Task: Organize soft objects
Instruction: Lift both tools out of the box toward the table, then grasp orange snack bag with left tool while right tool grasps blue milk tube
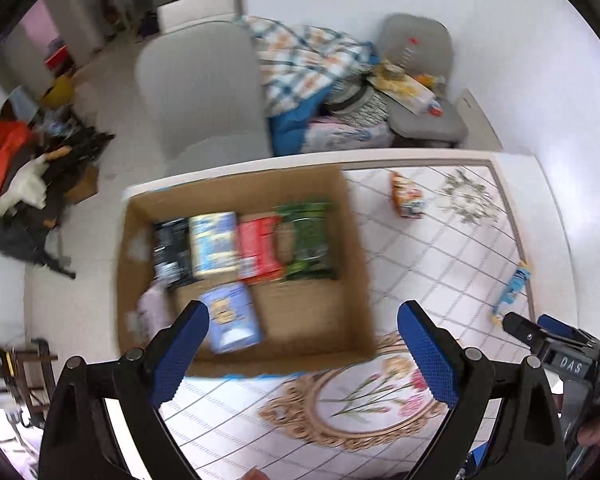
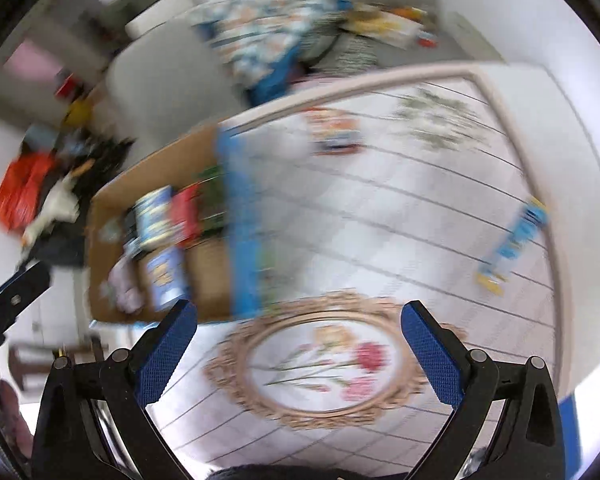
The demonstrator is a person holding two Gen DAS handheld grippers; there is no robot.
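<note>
While both cameras look down on the table, the left gripper (image 1: 303,320) hangs spread wide with nothing between its blue pads, just over the near edge of the cardboard box (image 1: 352,264). The right gripper (image 2: 299,318) is spread wide and empty too, above the oval flower print (image 2: 320,360) on the tablecloth (image 2: 400,208).

Inside the box, four packets stand side by side in a row: a black packet (image 1: 172,252), a pale blue-and-yellow packet (image 1: 215,242), a red packet (image 1: 260,250) and a green packet (image 1: 310,242). Each has its long axis running from the near wall toward the far wall. A fifth, light blue packet (image 1: 232,316) lies in front of the row, long axis the same way, tilted a little. A pale lilac soft item (image 1: 154,308) sits at the box's left wall; its shape is too blurred to tell.

Out on the cloth, well apart from the box, an orange packet (image 1: 408,198) lies near the far edge, and a long blue-and-yellow packet (image 1: 514,290) lies by the right edge, pointing roughly near to far.

Behind the table stand a grey chair (image 1: 200,92), a heap of checked bedding (image 1: 312,60) and floor clutter with an orange bag (image 1: 0,152). The right wrist view is heavily smeared.
</note>
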